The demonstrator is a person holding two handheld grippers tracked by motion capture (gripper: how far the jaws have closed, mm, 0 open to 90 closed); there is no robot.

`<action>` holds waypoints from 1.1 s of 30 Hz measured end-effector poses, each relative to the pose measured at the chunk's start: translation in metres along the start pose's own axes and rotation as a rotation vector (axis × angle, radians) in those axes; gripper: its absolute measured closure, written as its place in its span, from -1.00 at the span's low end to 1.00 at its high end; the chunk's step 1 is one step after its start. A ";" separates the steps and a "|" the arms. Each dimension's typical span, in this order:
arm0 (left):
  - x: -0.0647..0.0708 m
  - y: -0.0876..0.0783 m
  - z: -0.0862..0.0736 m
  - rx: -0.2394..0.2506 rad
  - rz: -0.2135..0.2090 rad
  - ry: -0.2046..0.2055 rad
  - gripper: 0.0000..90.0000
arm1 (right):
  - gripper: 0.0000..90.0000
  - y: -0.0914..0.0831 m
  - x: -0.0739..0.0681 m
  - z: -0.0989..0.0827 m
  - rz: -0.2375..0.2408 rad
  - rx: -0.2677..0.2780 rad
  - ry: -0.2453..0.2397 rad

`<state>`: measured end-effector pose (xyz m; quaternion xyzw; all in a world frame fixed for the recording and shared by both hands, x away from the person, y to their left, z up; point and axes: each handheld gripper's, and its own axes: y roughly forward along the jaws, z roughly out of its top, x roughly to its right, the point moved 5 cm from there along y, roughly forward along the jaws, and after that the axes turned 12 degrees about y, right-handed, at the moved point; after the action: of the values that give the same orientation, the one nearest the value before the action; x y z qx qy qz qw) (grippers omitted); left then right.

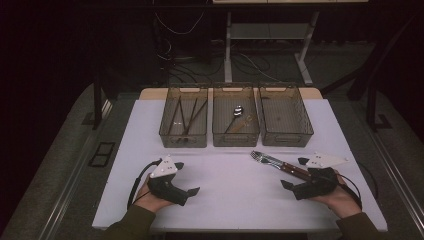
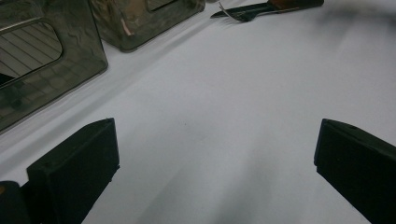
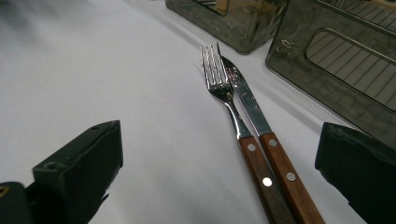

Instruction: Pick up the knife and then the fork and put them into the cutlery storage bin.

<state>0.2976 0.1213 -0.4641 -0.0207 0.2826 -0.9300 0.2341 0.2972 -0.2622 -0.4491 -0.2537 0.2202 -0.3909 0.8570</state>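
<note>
Fork [image 3: 219, 79] and knife [image 3: 247, 100] lay touching, just before the right bin [image 1: 285, 117]; right gripper [image 1: 296, 173] straddled their handles, jaws apart; left gripper [image 1: 186, 178] gaped empty.

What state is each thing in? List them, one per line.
Left hand-held gripper: open, holding nothing.
Right hand-held gripper: open, jaws either side of the handles.
Fork: flat on the table, beside the knife.
Knife: flat on the table.
Left bin: holds chopsticks.
Middle bin: holds a spoon.
Right bin: looks empty.
</note>
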 end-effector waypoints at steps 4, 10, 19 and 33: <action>0.000 0.001 0.000 -0.002 0.000 -0.005 -1.00 | -0.97 0.000 0.006 0.008 0.006 -0.047 -0.004; 0.000 0.001 -0.001 -0.008 0.002 -0.003 -1.00 | -0.65 -0.004 0.017 0.020 0.024 -0.100 0.006; 0.000 0.002 -0.001 -0.011 0.000 -0.001 -1.00 | -0.27 0.004 0.031 0.033 0.036 -0.212 -0.022; 0.002 0.003 -0.002 -0.016 -0.010 0.006 -1.00 | 0.29 0.025 0.045 0.049 0.006 -0.460 -0.108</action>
<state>0.2966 0.1187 -0.4675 -0.0213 0.2907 -0.9289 0.2284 0.3664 -0.2700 -0.4345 -0.4621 0.2580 -0.3137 0.7883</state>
